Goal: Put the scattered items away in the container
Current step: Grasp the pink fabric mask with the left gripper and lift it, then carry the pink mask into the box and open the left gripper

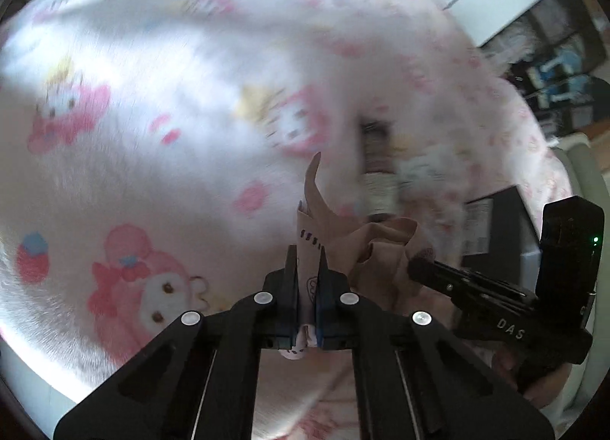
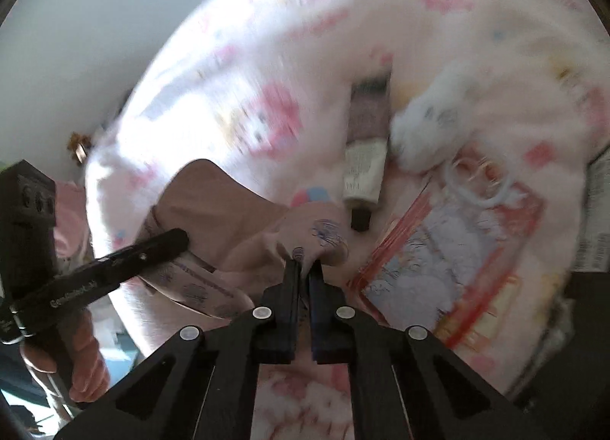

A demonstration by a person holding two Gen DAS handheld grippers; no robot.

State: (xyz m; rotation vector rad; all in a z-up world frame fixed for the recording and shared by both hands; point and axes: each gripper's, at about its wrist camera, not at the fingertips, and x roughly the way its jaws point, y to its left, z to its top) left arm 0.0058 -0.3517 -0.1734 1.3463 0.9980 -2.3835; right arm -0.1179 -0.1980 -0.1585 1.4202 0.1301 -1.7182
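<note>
Left wrist view: left tool (image 1: 307, 264) and right tool (image 2: 304, 268) both pinch pink cloth (image 2: 228, 211) edges.

A home bedroom: a fluffy white-and-pink fleece blanket printed with cartoon rabbits (image 1: 160, 158) covers a bed, with dark cluttered storage shelves (image 1: 553, 70) beside it.

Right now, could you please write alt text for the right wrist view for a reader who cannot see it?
The right gripper pinches a pinkish-beige printed cloth, which the left gripper also holds, above a pink cartoon blanket. A tube, white rings and a colourful packet lie beyond.
</note>
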